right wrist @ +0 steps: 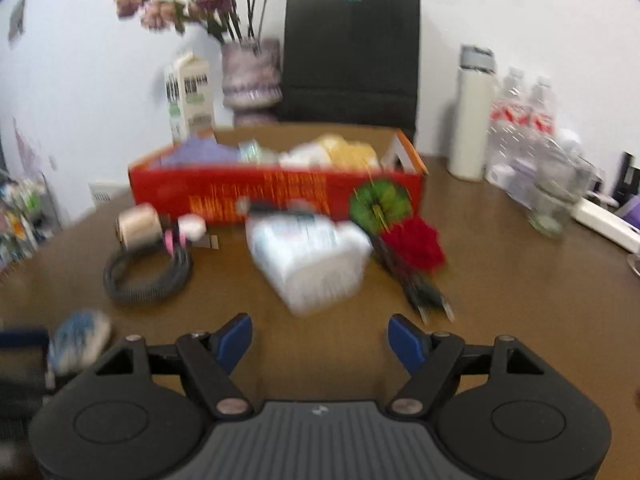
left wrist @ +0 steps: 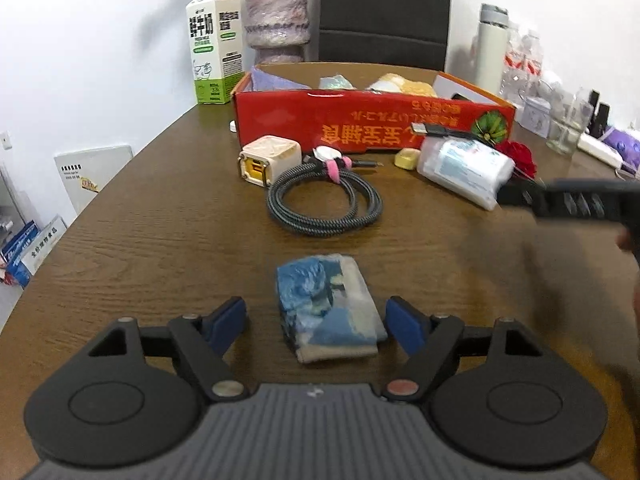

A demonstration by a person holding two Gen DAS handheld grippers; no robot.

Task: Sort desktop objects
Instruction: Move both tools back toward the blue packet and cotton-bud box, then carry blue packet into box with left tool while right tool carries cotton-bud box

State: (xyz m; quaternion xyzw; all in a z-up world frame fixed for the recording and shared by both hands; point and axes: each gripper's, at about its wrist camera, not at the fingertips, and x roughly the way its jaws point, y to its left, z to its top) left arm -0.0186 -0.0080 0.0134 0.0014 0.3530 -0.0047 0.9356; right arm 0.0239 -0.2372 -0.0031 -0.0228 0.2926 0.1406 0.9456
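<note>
A folded blue patterned cloth [left wrist: 330, 306] lies on the brown table between the open fingers of my left gripper [left wrist: 316, 326], not gripped. It shows blurred at the left of the right wrist view [right wrist: 80, 338]. My right gripper [right wrist: 320, 340] is open and empty, a little short of a white tissue pack [right wrist: 310, 258]. That pack also shows in the left wrist view [left wrist: 466, 170]. A coiled grey cable [left wrist: 324, 204], a cream cube charger [left wrist: 270, 160] and a red flower [right wrist: 418, 242] lie in front of the red box [left wrist: 372, 122].
The red box holds several soft items. A milk carton [left wrist: 214, 44], a vase [left wrist: 276, 20] and a black chair [left wrist: 384, 12] stand behind it. A white flask [right wrist: 474, 114], water bottles [right wrist: 524, 108] and a glass [right wrist: 554, 196] crowd the right side.
</note>
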